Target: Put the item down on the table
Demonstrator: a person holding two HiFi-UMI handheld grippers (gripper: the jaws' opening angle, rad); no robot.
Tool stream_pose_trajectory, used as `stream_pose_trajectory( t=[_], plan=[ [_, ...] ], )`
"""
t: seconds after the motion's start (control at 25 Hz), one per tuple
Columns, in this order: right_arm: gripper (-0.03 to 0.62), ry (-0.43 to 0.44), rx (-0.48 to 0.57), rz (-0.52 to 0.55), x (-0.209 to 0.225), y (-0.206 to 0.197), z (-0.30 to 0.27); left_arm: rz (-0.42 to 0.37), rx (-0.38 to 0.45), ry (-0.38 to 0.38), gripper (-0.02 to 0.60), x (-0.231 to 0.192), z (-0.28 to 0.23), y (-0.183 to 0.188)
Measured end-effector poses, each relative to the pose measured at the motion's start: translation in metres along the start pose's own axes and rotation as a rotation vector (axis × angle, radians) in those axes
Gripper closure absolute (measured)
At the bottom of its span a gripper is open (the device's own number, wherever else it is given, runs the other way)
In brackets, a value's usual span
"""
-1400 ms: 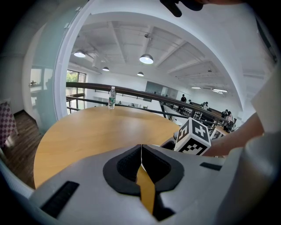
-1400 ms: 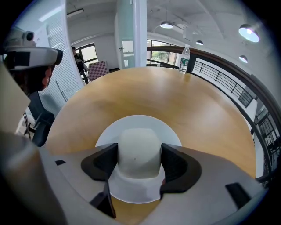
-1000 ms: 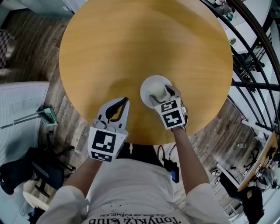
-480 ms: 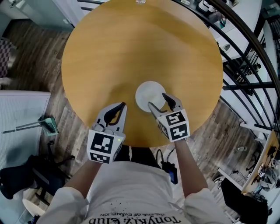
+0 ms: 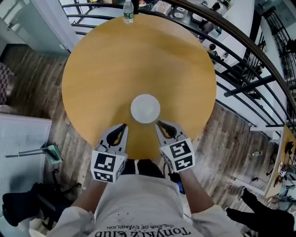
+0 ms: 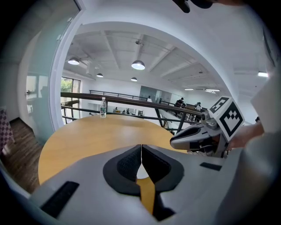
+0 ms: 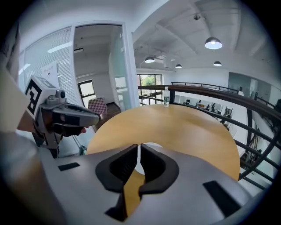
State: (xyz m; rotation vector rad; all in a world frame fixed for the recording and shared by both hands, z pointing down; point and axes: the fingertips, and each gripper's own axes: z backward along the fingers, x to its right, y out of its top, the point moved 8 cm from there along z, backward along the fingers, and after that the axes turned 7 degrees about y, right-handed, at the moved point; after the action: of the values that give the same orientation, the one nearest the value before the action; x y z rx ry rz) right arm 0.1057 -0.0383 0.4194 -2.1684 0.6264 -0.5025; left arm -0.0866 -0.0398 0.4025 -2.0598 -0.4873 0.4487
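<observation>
Right gripper (image 5: 158,123): just closed, empty | left gripper (image 5: 124,126): pressed together, empty | white dish (image 5: 145,108): whole only in head view

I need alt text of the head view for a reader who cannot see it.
A round white item lies on a round wooden table, near the person's edge. Beside that edge the left tongs and right tongs are shut and empty, not touching the item; the right ones have just closed. A water bottle stands at the far edge.
</observation>
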Motion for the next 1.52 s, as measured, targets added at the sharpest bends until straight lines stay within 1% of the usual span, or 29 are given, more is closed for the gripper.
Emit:
stream_pose_trajectory(
  t=[0.24, 0.36, 0.56, 0.72, 0.88, 1.08, 1.2, 1.52],
  plan=[
    [0.559, -0.001, 0.059, -0.064, -0.014, -0.014, 0.042, 0.018, -0.001, -0.046, 0.558, 0.029, 0.012, 0.002],
    [0.559, 0.008, 0.088, -0.072, -0.024, -0.016, 0.055, -0.001, -0.008, -0.065, 0.558, 0.04, 0.021, 0.0],
    [0.559, 0.002, 0.108, -0.068, -0.035, -0.02, 0.063, -0.006, -0.004, -0.054, 0.558, 0.045, 0.034, -0.003],
    [0.559, 0.035, 0.145, -0.096, -0.04, -0.011, 0.062, -0.011, 0.006, -0.036, 0.558, 0.042, 0.036, 0.003],
    [0.559, 0.019, 0.188, -0.113, -0.043, -0.004, 0.064, -0.011, 0.029, -0.03, 0.558, 0.04, 0.038, 0.011],
    [0.559, 0.006, 0.176, -0.116, -0.045, 0.0, 0.065, -0.006, 0.045, -0.016, 0.558, 0.039, 0.041, 0.014],
    [0.559, 0.015, 0.165, -0.121, -0.044, 0.001, 0.064, 0.001, 0.051, -0.006, 0.558, 0.037, 0.04, 0.014],
    [0.568, -0.003, 0.148, -0.117, -0.045, 0.001, 0.065, 0.002, 0.058, -0.003, 0.558, 0.034, 0.04, 0.015]
  ],
)
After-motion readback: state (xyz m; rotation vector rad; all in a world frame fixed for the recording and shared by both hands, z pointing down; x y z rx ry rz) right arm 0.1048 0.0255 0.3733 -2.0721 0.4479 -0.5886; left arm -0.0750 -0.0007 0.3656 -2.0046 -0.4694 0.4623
